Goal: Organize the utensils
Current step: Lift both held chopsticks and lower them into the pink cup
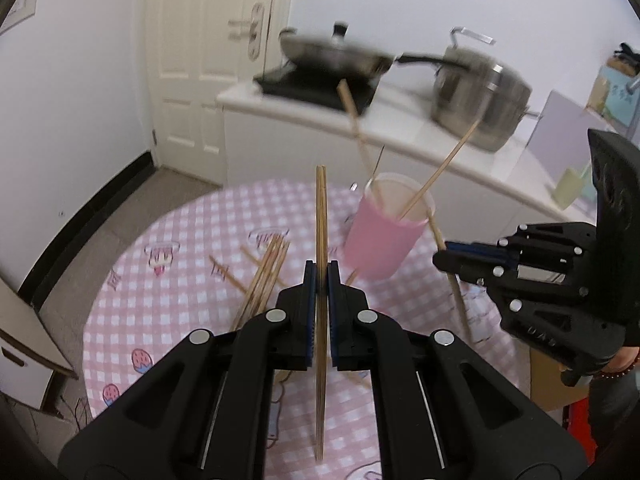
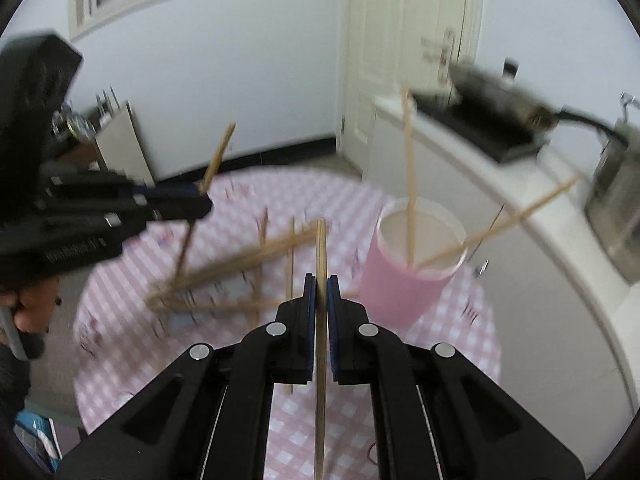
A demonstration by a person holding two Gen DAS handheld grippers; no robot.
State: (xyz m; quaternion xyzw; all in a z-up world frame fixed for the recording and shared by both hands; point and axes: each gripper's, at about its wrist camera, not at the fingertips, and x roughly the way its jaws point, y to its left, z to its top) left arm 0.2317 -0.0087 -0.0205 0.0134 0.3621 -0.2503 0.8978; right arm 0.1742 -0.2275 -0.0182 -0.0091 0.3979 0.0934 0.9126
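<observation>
A pink cup (image 1: 382, 236) stands on the round pink-checked table (image 1: 180, 280) with several wooden chopsticks leaning in it; it also shows in the right wrist view (image 2: 404, 280). My left gripper (image 1: 321, 276) is shut on a pair of chopsticks (image 1: 321, 216), held upright above the table left of the cup. My right gripper (image 2: 321, 284) is shut on a chopstick (image 2: 321, 248); in the left wrist view it (image 1: 440, 254) holds that chopstick (image 1: 458, 300) just right of the cup. Loose chopsticks (image 1: 264, 276) lie in a pile on the table.
A white counter (image 1: 400, 120) behind the table carries a black hob with a pan (image 1: 332, 56) and a steel pot (image 1: 480, 96). A white door (image 1: 208, 60) is at the back. A cardboard box (image 1: 24, 344) sits left of the table.
</observation>
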